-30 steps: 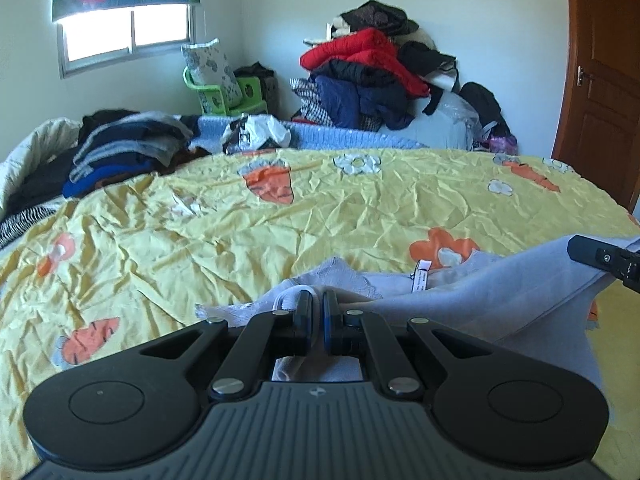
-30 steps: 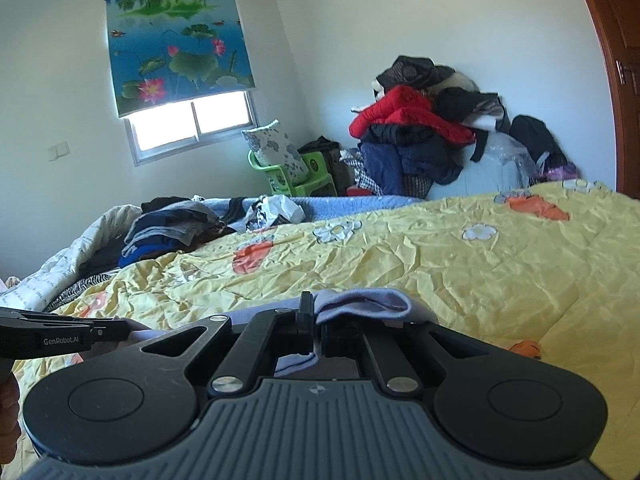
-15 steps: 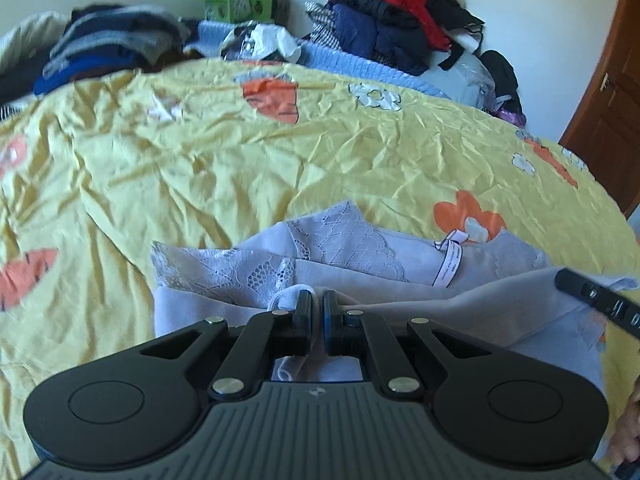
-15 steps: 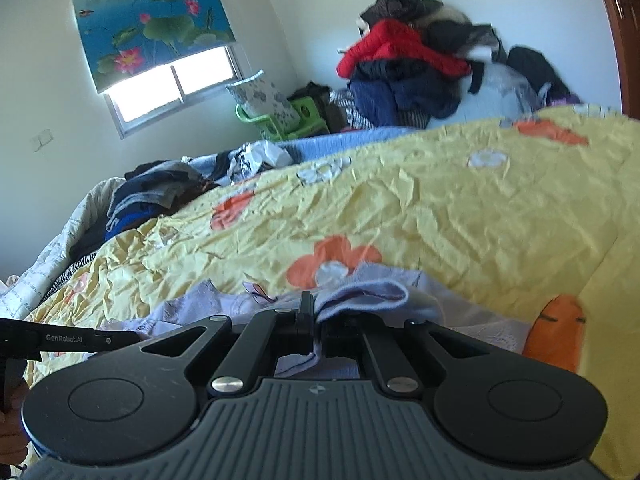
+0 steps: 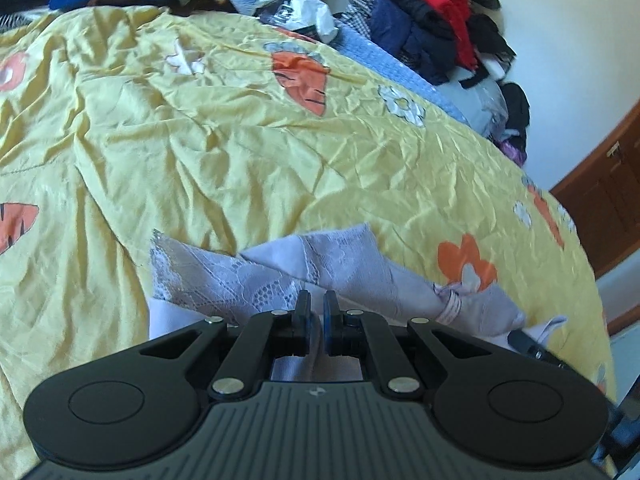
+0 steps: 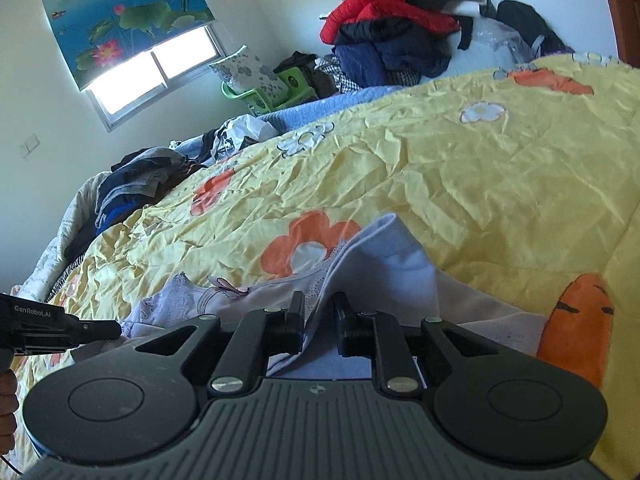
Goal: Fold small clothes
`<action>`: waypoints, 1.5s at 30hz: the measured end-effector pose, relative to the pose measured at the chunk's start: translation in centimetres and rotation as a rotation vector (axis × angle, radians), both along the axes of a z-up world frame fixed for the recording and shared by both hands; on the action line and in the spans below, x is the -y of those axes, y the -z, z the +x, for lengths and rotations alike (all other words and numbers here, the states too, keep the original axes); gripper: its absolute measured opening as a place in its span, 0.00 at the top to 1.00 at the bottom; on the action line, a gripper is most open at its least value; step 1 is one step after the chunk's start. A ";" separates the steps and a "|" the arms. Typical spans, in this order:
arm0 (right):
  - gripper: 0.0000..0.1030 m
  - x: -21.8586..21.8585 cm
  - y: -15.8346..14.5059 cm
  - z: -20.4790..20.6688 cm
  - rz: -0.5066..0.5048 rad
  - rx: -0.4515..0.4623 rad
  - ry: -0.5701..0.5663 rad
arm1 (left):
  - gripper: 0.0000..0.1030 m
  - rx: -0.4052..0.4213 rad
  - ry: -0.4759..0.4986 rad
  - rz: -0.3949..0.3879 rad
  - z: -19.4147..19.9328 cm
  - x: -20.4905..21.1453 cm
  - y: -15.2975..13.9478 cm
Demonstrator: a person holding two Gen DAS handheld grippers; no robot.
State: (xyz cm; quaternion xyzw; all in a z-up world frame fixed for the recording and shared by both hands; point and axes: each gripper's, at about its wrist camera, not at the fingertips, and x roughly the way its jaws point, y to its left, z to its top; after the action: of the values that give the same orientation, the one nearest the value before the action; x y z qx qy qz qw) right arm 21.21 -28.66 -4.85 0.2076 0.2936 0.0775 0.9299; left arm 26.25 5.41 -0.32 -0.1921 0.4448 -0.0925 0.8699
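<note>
A small lavender garment [image 5: 352, 272] with lace trim lies crumpled on the yellow bedspread [image 5: 240, 152], close in front of both grippers. My left gripper [image 5: 316, 300] is shut on its near edge, with cloth pinched between the pads. In the right wrist view the same garment [image 6: 400, 256] rises in a fold between the fingers of my right gripper [image 6: 320, 305]. Those jaws are opening and a gap shows beside the cloth. The left gripper's black body [image 6: 60, 326] shows at the left edge, with a hand below it.
The bedspread has orange carrot and flower prints. A pile of red and dark clothes [image 6: 396, 36] is heaped at the far side. Folded dark clothes [image 6: 136, 184] lie at the bed's far left. A green chair [image 6: 272, 88] stands below the window, and a brown door [image 5: 608, 200] is at right.
Both grippers have sunk and tilted down toward the bed, and the garment now rests on the bedspread. The right gripper's jaws, shut on the cloth before, have parted.
</note>
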 end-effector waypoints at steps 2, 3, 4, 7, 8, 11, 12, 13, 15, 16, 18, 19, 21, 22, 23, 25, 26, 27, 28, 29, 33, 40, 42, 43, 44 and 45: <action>0.81 0.1 0.1 0.3 0.016 -0.001 0.008 | 0.95 0.001 -0.016 -0.012 0.4 -0.3 -0.2; 0.81 0.2 0.2 0.5 0.031 -0.002 0.013 | 0.95 0.001 -0.024 -0.019 0.6 -0.4 -0.3; 0.81 0.4 0.2 0.6 0.050 -0.004 0.020 | 0.95 0.003 -0.031 -0.026 0.7 -0.5 -0.4; 0.80 1.0 0.5 1.5 0.100 -0.016 0.034 | 0.95 0.007 -0.037 -0.024 0.9 -0.6 -0.7; 0.79 1.1 0.5 1.8 0.108 -0.023 0.043 | 0.95 0.013 -0.036 -0.016 0.8 -0.6 -0.8; 0.58 1.5 0.7 2.3 0.139 -0.035 0.052 | 0.95 0.026 -0.013 0.034 -0.2 -0.5 -1.3; 0.56 1.6 0.7 2.5 0.151 -0.035 0.051 | 0.95 0.022 -0.002 0.042 -0.7 -0.5 -1.4; 0.56 1.7 0.8 2.6 0.154 -0.037 0.049 | 0.95 0.020 0.012 0.043 -1.3 -0.7 -1.5; 0.56 1.6 0.8 2.7 0.152 -0.040 0.051 | 0.94 0.018 0.034 0.035 -2.4 -1.0 -1.6; 0.56 1.7 0.7 2.7 0.154 -0.040 0.051 | 0.94 0.017 0.043 0.027 -3.0 -1.1 -1.7; 0.58 1.5 0.5 2.4 0.165 -0.031 0.047 | 0.94 0.010 0.065 0.002 -4.1 -1.4 -1.7; 0.58 1.4 0.5 2.2 0.172 -0.028 0.039 | 0.93 0.003 0.079 -0.012 -4.4 -1.4 -1.5; 0.59 0.9 0.4 1.8 0.185 -0.031 0.008 | 0.93 -0.032 0.110 -0.049 -4.8 -1.3 -1.0; 0.59 0.5 0.4 1.6 0.189 -0.037 -0.013 | 0.92 -0.056 0.124 -0.074 -4.9 -1.3 -0.6; 0.59 0.0 0.3 1.4 0.189 -0.044 -0.043 | 0.92 -0.073 0.131 -0.093 -5.1 -1.3 -0.3; 0.59 -1.1 0.0 0.8 0.164 -0.047 -0.101 | 0.92 -0.107 0.149 -0.143 -5.5 -1.4 0.2; 0.59 -1.7 -0.2 0.4 0.138 -0.041 -0.132 | 0.92 -0.112 0.157 -0.161 -5.8 -1.4 0.4; 0.59 -2.6 -0.6 -0.1 0.077 -0.032 -0.179 | 0.92 -0.117 0.165 -0.176 -6.0 -1.4 0.5; 0.59 -3.4 -1.0 -0.6 0.009 -0.024 -0.212 | 0.91 -0.122 0.179 -0.186 -6.1 -1.3 0.5; 0.59 -4.4 -1.3 -1.1 -0.088 -0.016 -0.248 | 0.90 -0.125 0.196 -0.189 -6.1 -1.1 0.6; 0.58 -8.0 -1.5 -2.1 -0.335 -0.024 -0.396 | 0.86 -0.143 0.250 -0.111 -5.1 0.8 1.5; 0.58 -11.1 -1.4 1.6 -0.313 -0.007 -0.423 | 0.85 0.015 0.161 0.072 -0.5 3.1 0.1; 0.58 -11.3 -1.4 3.1 -0.281 0.009 -0.388 | 0.85 0.080 0.109 0.112 0.9 3.2 -0.7; 0.58 -11.2 -1.5 3.9 -0.267 0.014 -0.353 | 0.85 0.096 0.078 0.123 1.5 3.1 -1.1; 0.58 -11.0 -1.5 4.6 -0.249 0.015 -0.316 | 0.85 0.095 0.056 0.113 2.0 2.9 -1.3; 0.58 -10.7 -1.5 5.1 -0.225 0.017 -0.282 | 0.85 0.085 0.038 0.081 2.2 2.5 -1.4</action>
State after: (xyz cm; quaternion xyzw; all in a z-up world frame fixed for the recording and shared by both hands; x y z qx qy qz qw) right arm 26.35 -18.01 -3.30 0.0583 0.3186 0.1757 0.9296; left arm 28.43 2.90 1.12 -0.1441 0.4143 -0.0987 0.8932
